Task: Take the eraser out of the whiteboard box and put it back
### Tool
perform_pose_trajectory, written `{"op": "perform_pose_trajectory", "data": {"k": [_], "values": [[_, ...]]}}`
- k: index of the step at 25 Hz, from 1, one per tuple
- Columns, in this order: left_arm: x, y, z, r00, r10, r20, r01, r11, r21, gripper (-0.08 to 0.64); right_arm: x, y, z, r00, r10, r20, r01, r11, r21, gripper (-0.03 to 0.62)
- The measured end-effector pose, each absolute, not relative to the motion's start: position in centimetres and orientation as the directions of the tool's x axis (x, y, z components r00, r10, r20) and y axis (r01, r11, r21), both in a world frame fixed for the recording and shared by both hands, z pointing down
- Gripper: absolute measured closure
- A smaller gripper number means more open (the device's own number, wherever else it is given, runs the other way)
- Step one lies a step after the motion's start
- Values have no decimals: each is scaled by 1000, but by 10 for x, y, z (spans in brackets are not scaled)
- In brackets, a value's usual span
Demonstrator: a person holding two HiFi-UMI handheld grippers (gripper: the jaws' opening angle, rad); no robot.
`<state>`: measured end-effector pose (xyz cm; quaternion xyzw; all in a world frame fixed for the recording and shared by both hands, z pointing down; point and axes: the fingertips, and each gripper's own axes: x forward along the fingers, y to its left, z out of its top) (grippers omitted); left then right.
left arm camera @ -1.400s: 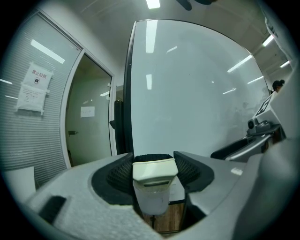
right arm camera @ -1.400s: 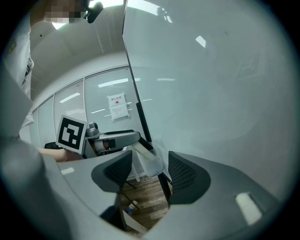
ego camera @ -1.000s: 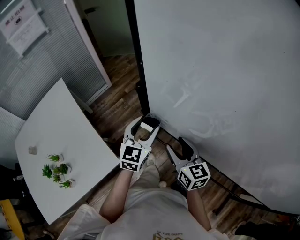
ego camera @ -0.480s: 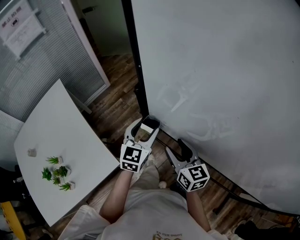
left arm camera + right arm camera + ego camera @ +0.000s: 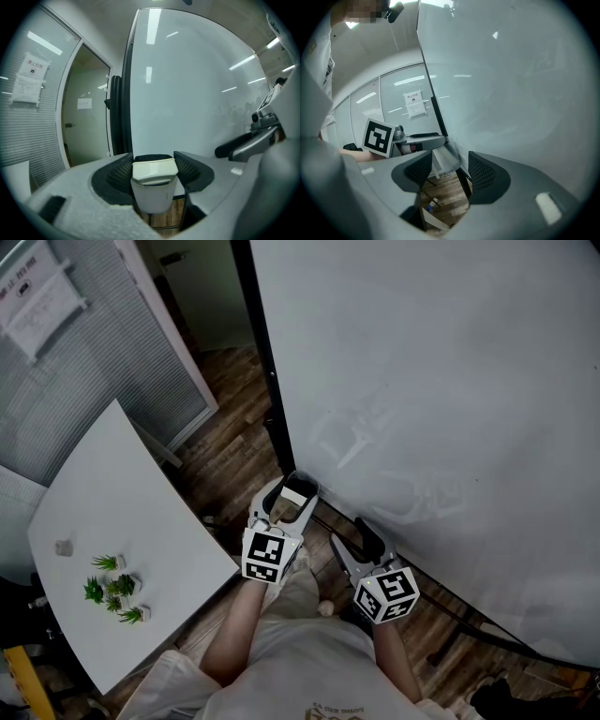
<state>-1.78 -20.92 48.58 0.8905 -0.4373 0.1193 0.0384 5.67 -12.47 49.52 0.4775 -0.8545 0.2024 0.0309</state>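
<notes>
**Fig.** The left gripper (image 5: 154, 165) pinches the cream-topped, grey-bodied block eraser (image 5: 153, 180) between its ribbed black pads (image 5: 190, 168). It holds the eraser just in front of the large glossy white whiteboard (image 5: 450, 381), probably lifted out and ready for return. The right gripper (image 5: 449, 174) hangs alongside with its jaws spread and empty, so it seems to have no part in the transfer. The whiteboard box cannot be made out.
</notes>
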Motion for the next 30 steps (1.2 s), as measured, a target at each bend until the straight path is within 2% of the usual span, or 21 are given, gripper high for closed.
{"op": "perform_pose_trajectory", "data": {"k": [30], "values": [[-24, -204, 484, 595, -761, 259, -788, -616, -1, 282, 51, -119, 487, -545, -807, 228, -827, 473, -304, 347]]}}
